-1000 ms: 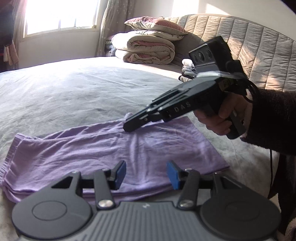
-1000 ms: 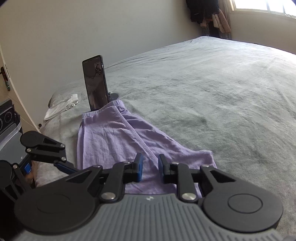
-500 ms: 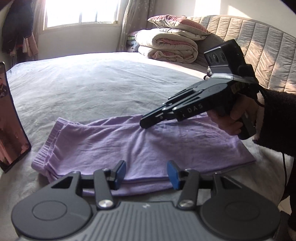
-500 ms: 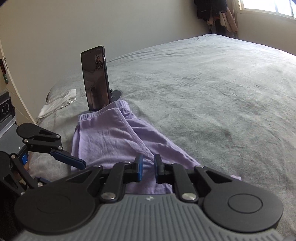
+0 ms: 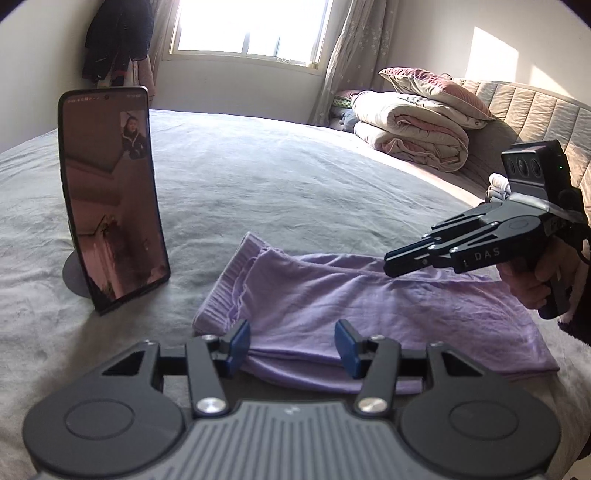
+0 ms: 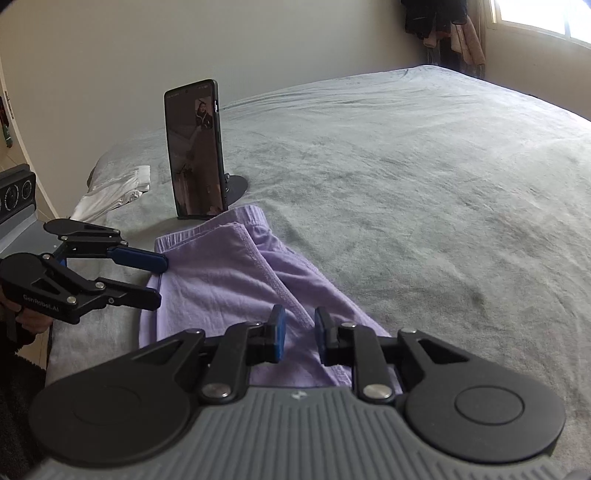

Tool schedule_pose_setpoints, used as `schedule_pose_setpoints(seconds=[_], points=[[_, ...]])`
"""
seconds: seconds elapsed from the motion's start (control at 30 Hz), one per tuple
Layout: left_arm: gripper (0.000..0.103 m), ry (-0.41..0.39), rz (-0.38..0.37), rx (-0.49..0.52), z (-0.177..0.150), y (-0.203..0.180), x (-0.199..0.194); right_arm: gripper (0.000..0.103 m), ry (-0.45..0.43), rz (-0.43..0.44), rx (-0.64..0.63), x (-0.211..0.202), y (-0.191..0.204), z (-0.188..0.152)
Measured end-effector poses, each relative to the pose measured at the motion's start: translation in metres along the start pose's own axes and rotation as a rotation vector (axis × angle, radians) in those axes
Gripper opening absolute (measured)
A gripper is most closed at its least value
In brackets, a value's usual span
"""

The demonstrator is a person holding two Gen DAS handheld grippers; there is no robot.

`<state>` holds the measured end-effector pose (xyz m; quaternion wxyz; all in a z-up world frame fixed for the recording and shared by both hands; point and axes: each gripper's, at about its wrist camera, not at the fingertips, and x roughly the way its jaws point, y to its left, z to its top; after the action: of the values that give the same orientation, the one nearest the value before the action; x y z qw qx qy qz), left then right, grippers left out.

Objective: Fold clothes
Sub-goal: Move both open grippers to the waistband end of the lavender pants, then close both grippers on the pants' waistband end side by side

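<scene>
One garment (image 5: 362,306), one phone (image 5: 110,199), two grippers

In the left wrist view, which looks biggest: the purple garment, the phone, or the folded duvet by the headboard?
1. purple garment
2. phone and folded duvet: about alike here; the duvet lies farther off, so it only looks small.

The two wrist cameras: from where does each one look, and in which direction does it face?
Left wrist: sits behind the open left gripper, facing across the purple garment toward the window; the right gripper and hand show.
Right wrist: sits behind the right gripper, looking along the garment toward a bare wall; the left gripper shows.
Shared: garment, phone, grey bed.
</scene>
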<state>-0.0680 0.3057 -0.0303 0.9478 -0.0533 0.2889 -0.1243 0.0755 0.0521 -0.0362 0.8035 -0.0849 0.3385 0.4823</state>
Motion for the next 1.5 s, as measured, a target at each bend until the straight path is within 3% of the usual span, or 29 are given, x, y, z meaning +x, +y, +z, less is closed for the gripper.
schedule_pose_setpoints(seconds=[0.13, 0.43, 0.6, 0.73, 0.8, 0.87, 0.93, 1.13, 1.3, 1.5], points=[[0.059, -0.033, -0.071, 0.037, 0.008, -0.024, -0.004, 0.035, -0.001, -0.021, 0.072, -0.044, -0.013, -0.015], [0.070, -0.005, -0.249, 0.254, 0.002, -0.121, 0.011, 0.039, 0.022, -0.059, 0.381, -0.139, -0.028, -0.101], [0.072, 0.024, -0.328, 0.451, -0.020, -0.181, 0.018, 0.039, 0.060, -0.013, 0.529, -0.158, -0.020, -0.144], [0.072, 0.048, -0.366, 0.606, -0.039, -0.218, 0.021, 0.040, 0.031, 0.081, 0.695, -0.152, -0.024, -0.160], [0.072, 0.049, -0.358, 0.651, -0.047, -0.231, 0.024, 0.040, 0.014, 0.130, 0.780, -0.149, -0.026, -0.167], [0.071, 0.036, -0.349, 0.675, -0.052, -0.239, 0.025, 0.031, -0.005, 0.181, 0.864, -0.145, -0.029, -0.174], [0.069, 0.015, -0.329, 0.685, -0.056, -0.245, 0.024, 0.009, 0.000, 0.192, 0.907, -0.140, -0.030, -0.175], [0.051, -0.038, -0.243, 0.702, -0.061, -0.258, 0.022, 0.009, -0.059, 0.270, 0.976, -0.151, -0.034, -0.162], [0.039, -0.071, -0.121, 0.733, -0.062, -0.269, 0.030, 0.008, -0.057, 0.263, 0.952, -0.156, -0.035, -0.150], [0.034, -0.093, 0.019, 0.792, -0.068, -0.274, 0.035, 0.008, -0.041, 0.261, 0.944, -0.152, -0.033, -0.152]])
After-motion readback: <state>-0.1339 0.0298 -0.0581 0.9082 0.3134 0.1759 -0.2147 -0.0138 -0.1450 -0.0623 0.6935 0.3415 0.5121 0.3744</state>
